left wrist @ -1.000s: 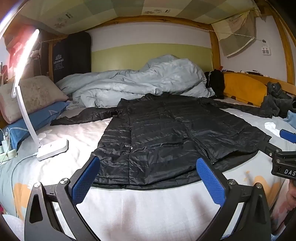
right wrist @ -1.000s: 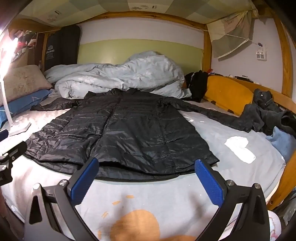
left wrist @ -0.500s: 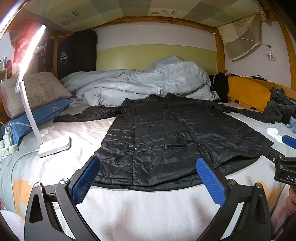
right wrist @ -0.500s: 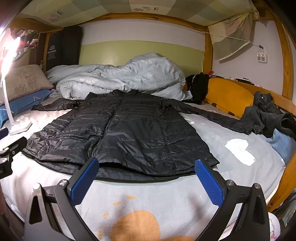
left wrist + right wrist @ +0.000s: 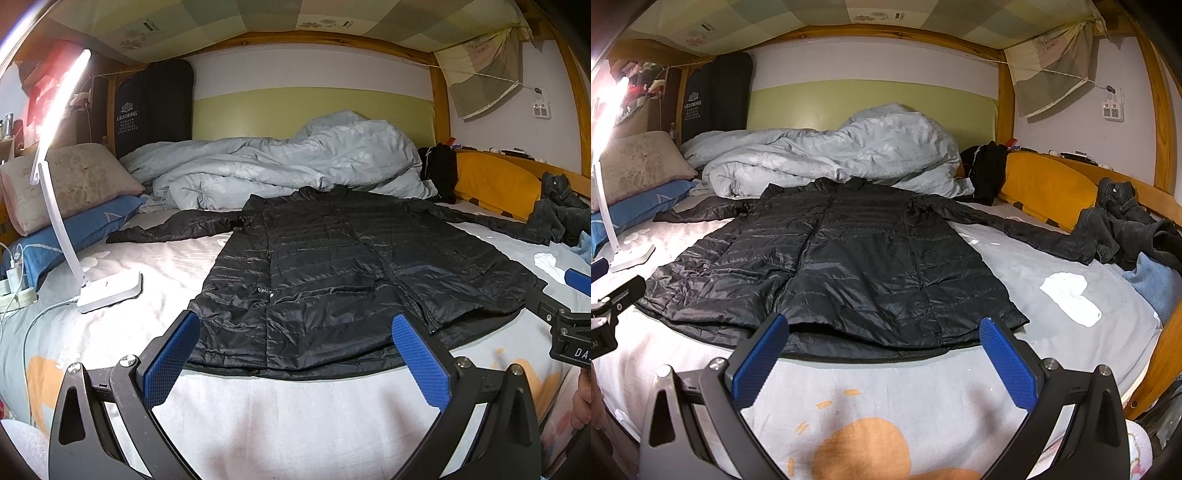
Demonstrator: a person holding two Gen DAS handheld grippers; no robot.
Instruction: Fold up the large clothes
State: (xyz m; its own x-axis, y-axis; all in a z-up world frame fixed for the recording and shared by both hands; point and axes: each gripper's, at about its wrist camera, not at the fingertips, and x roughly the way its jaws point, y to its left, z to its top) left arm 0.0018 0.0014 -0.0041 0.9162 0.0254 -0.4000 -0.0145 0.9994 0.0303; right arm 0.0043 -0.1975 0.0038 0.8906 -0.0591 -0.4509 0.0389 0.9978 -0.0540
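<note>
A long black quilted coat lies spread flat on the bed, collar toward the far wall, both sleeves stretched out sideways. Its hem faces me. My left gripper hovers open just in front of the hem's left half, nothing between its blue pads. My right gripper is open too, above the hem's right half, holding nothing. Part of the right gripper shows at the right edge of the left wrist view, and part of the left gripper at the left edge of the right wrist view.
A white desk lamp stands lit on the bed left of the coat, cables beside it. A crumpled pale blue duvet fills the far end. Pillows lie at the left. Dark clothes and a white cloth lie right, by the wooden rail.
Both cameras have drifted slightly back and tilted up a little, so the coat sits lower in each view. Both grippers stay open and the coat has not moved.
</note>
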